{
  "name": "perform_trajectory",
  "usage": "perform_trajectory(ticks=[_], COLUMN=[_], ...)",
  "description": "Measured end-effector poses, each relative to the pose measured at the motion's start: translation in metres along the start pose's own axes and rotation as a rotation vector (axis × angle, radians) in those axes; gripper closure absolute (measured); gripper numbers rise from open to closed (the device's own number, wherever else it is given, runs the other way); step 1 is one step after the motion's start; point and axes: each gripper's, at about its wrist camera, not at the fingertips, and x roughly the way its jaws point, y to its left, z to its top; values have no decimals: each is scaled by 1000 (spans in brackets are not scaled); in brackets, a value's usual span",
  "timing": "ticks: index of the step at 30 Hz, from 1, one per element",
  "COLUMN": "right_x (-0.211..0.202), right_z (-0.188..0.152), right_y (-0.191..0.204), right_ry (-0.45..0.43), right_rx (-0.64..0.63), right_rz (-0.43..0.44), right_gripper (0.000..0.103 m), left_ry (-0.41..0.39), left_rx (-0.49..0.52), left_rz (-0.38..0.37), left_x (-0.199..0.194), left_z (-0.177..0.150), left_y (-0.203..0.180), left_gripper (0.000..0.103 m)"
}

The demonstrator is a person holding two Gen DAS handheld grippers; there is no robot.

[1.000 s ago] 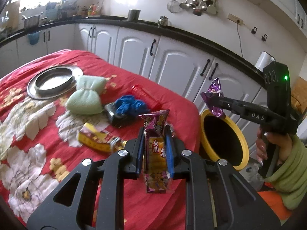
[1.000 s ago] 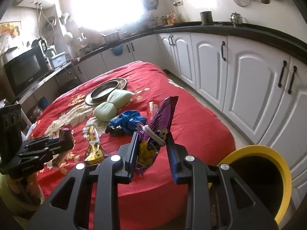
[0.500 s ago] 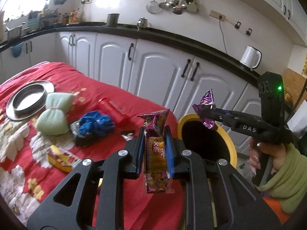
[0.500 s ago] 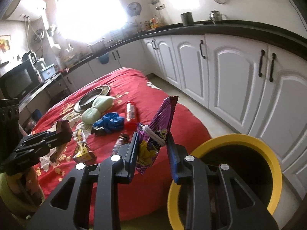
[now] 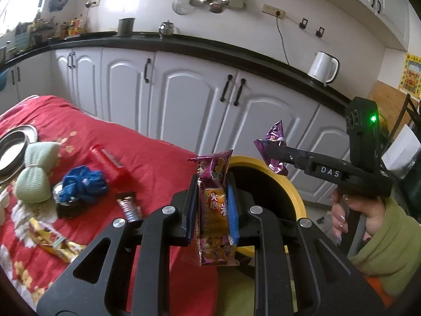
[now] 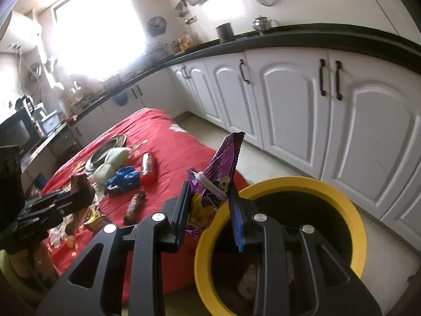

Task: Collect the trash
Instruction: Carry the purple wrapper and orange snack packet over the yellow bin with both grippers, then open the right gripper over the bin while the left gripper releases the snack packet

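My left gripper point(image 5: 212, 210) is shut on a purple and orange snack packet point(image 5: 214, 208), held upright just before the yellow-rimmed bin point(image 5: 294, 192). My right gripper point(image 6: 210, 210) is shut on a purple chip bag point(image 6: 221, 176), held over the near rim of the bin point(image 6: 342, 202). The right gripper also shows in the left wrist view point(image 5: 276, 150) with its purple bag point(image 5: 273, 144) above the bin. The left gripper shows at the left of the right wrist view point(image 6: 79, 197). Some trash lies in the bin's bottom.
A red flowered table point(image 5: 158, 158) holds a chocolate bar wrapper point(image 5: 129, 208), a yellow wrapper point(image 5: 55, 242), a red can point(image 5: 108, 163), a blue cloth point(image 5: 81, 184), a green bow-shaped pad point(image 5: 36, 176) and a metal plate point(image 5: 13, 150). White cabinets point(image 5: 184, 100) stand behind.
Both grippers have moved right, away from the table toward the bin, each keeping its packet. The bin now fills more of the right wrist view, under the right gripper.
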Motion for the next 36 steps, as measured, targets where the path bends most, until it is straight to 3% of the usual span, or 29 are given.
perform_trajectory(ticks=[12, 36], right_x=[-20, -17], right_z=[-7, -23], right_y=[-49, -95], right_ry=[-29, -2], right_rx=[85, 130], right_rz=[-76, -161], right_gripper=[76, 75], left_ry=[34, 160], left_rx=[51, 105], left_rz=[-60, -145], left_x=[30, 104], left_z=[2, -21], left_y=[-34, -70], left_gripper=[89, 88])
